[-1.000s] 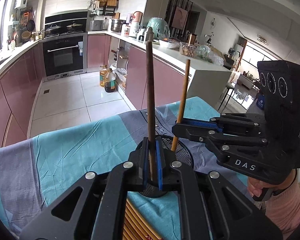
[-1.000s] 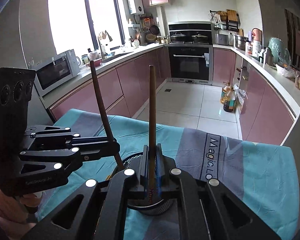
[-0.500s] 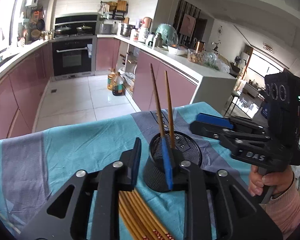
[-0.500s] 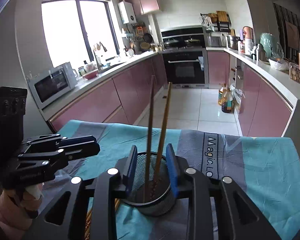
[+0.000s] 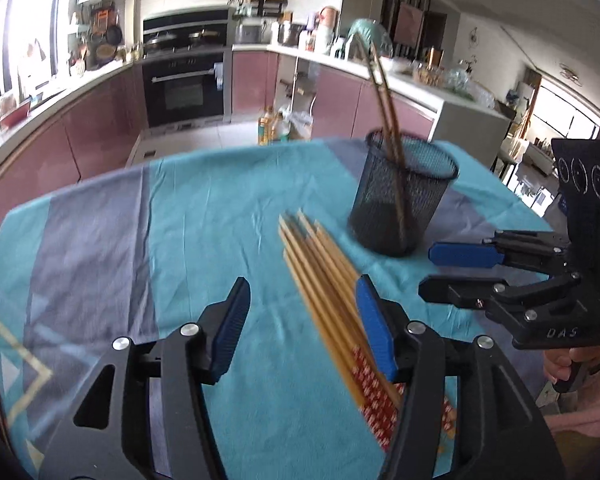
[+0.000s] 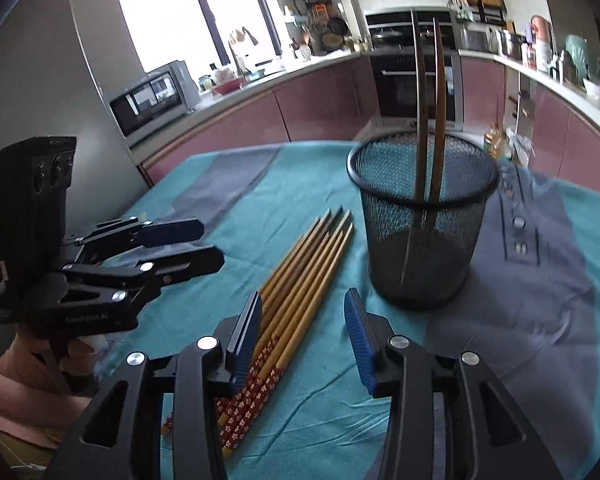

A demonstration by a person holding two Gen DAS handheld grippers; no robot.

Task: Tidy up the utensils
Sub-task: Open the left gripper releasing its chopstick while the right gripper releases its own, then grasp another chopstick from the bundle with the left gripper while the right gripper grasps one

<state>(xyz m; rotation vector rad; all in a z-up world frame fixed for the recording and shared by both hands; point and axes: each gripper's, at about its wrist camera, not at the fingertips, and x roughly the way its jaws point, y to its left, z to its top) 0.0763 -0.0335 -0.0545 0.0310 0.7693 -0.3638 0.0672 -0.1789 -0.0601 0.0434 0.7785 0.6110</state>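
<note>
We are holding the left gripper (image 5: pixel 300 320) with its jaws spread and nothing between them; they have just been opening. Our right gripper (image 6: pixel 304 324) is likewise spread and has just been opening, with the bundle of chopsticks (image 6: pixel 300 280) lying on the tabletop (image 5: pixel 204 216) partly under it, not pinched. Just beside the bundle, the black mesh holder (image 6: pixel 420 240) is standing upright, and two dark chopsticks (image 6: pixel 428 120) are leaning inside it.
</note>
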